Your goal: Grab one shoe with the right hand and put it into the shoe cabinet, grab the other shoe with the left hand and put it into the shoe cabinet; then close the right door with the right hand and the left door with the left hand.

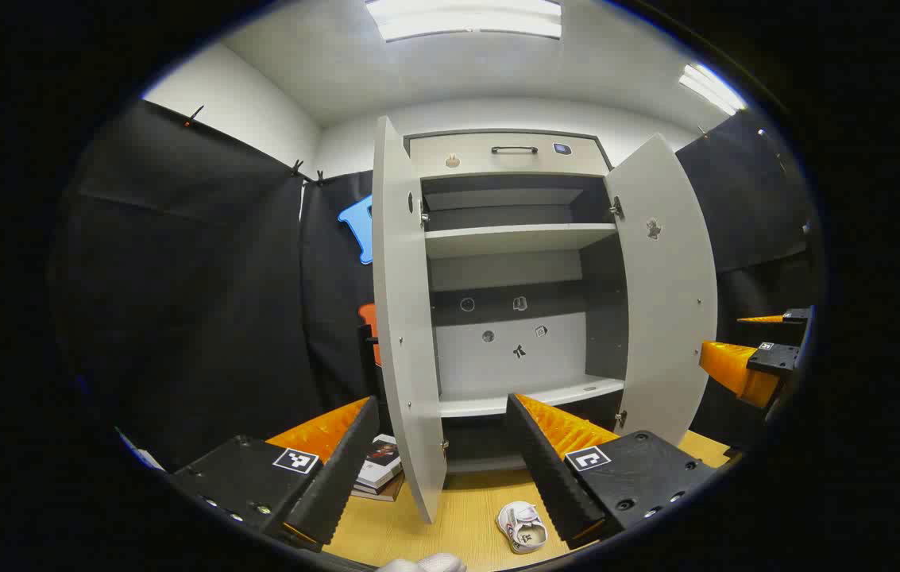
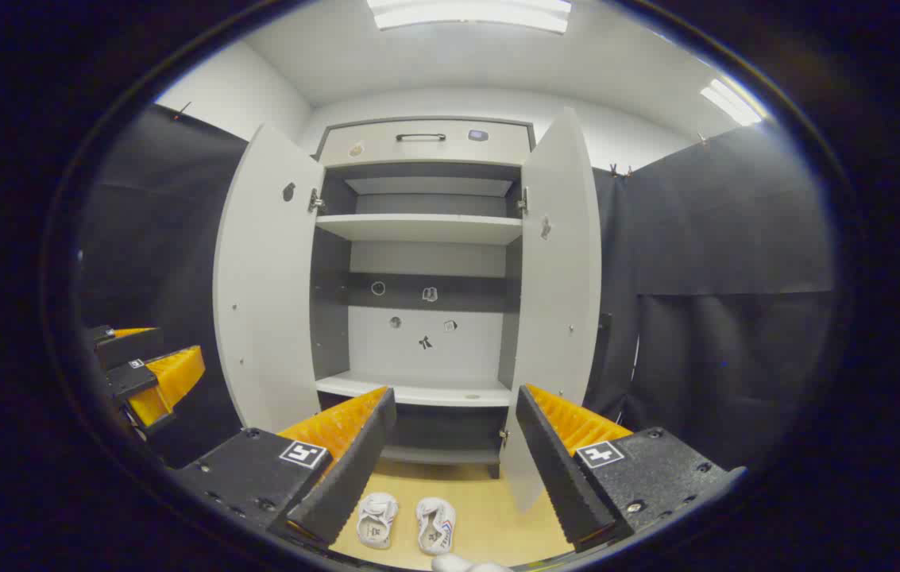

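Both cabinet doors wide open on the shoe cabinet, shelves bare. Two small white shoes sit side by side on the wooden floor just before it — left gripper and right gripper both hover above, jaws apart, holding nothing.

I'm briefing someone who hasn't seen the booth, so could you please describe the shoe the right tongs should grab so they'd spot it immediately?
Start at the tall grey shoe cabinet with both doors swung open. On the wooden floor in front of it lie two small white shoes side by side. The one meant is the right shoe, nearer the cabinet's right door, with coloured stripes on its side, unlike the plainer left shoe.
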Motion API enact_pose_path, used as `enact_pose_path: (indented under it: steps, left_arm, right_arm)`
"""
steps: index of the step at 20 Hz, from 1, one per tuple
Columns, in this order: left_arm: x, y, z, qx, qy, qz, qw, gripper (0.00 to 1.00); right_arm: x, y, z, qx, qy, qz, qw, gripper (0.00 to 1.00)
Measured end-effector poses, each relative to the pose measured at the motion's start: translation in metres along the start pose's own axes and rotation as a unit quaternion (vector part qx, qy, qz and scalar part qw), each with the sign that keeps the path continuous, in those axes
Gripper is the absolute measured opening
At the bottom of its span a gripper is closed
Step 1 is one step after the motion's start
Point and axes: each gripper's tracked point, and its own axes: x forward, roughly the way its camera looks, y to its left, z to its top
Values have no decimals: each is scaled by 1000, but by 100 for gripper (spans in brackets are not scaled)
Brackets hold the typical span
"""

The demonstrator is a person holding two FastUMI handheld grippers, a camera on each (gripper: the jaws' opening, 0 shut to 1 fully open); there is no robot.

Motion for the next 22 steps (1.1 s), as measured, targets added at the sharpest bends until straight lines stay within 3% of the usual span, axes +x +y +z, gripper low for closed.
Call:
enact_pose_path:
  steps: [14, 18, 22]
  left_arm:
    - [1, 1, -4, -1, 2, -5, 1000, 97]
    - [3, 5, -8, 2, 5, -3, 1000, 97]
    - [5, 8, -16, 2, 12, -3, 1000, 97]
  right_arm:
    - [5, 5, -11, -7, 12, 0, 1000, 99]
    - [7, 5, -39, -6, 35, -4, 999, 99]
    - [6, 13, -95, -1, 85, 5, 996, 99]
